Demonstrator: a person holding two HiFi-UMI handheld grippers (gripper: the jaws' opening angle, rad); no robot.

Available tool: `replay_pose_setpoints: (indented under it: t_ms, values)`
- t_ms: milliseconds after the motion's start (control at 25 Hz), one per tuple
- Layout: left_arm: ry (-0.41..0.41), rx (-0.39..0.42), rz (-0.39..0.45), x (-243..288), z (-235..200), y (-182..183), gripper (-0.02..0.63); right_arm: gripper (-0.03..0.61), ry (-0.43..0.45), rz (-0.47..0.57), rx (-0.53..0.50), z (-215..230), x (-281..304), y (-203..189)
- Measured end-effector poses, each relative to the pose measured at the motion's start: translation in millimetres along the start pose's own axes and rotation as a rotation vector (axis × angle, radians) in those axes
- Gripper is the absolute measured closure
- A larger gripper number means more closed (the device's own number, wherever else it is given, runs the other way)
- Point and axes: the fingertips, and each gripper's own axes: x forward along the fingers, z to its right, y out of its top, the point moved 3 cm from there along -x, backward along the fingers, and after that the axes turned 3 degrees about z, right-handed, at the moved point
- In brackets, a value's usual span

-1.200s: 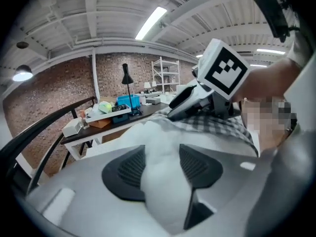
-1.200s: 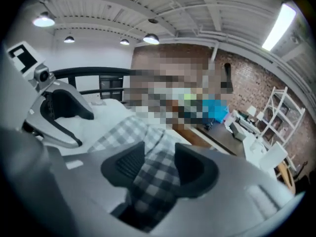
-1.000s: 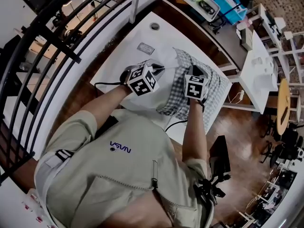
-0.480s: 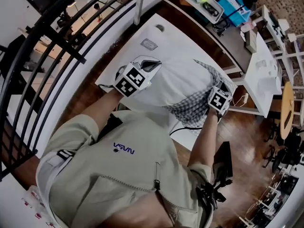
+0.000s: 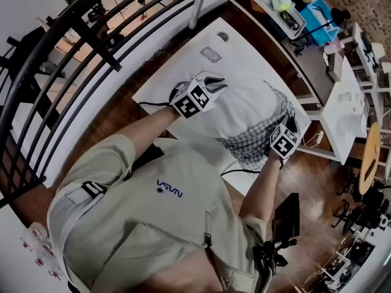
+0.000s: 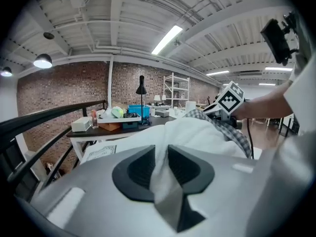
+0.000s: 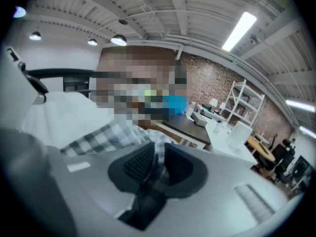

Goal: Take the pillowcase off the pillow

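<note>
Head view: white table (image 5: 183, 66) on a wood floor (image 5: 116, 121), set beside a black railing (image 5: 67, 38). The table top carries a small card (image 5: 211, 55) and a round fitting (image 5: 223, 36) near its far end. A cable (image 5: 153, 105) trails off its left edge. Further right stands a darker bench (image 5: 299, 54) with a tray (image 5: 278, 8) and a blue bin (image 5: 317, 14), then a white desk (image 5: 342, 108). The left gripper view adds a brick wall (image 6: 64, 93), a hanging lamp (image 6: 42, 60) and open shelving (image 6: 178, 90).

Pillow (image 5: 244, 105) lies across the table, white and bare over its left part. The checked pillowcase (image 5: 256, 140) covers only its right end, at the table's right edge.

Left gripper (image 5: 214, 83): jaws have just been opening a little. A fold of the pillow's white corner sits between them, touching both pads, with the corner raised off the table.

Right gripper (image 5: 291, 126): jaws have likewise just been opening slightly. Checked pillowcase cloth sits between them, against both pads.

Hard to make out:
- The table's near edge and the pillow's near side are hidden behind the person's shoulder and arms.
- The tray's contents are too small to name.
- Each gripper's own body fills the lower half of its view and blocks the table there.
- Where the pillowcase's open edge runs under the right gripper cannot be told.
</note>
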Motion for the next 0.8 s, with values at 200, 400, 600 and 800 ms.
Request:
replay_pose_setpoints:
  t_ms: [200, 400, 600, 800]
  values:
    - [-0.031, 0.116, 0.069, -35, 29, 41, 0.448, 0.440, 0.114, 0.121, 0.175, -18, -61, 16]
    - [-0.160, 0.108, -0.016, -53, 84, 9, 0.391, 0.440, 0.202, 0.117, 0.218, -74, -130, -8]
    - [-0.228, 0.096, -0.142, -39, 119, -40, 0.312, 0.420, 0.267, -0.018, 0.258, -122, -177, -63]
    - [-0.168, 0.162, -0.177, -16, 111, -60, 0.378, 0.368, 0.279, -0.154, 0.203, -156, -161, -113]
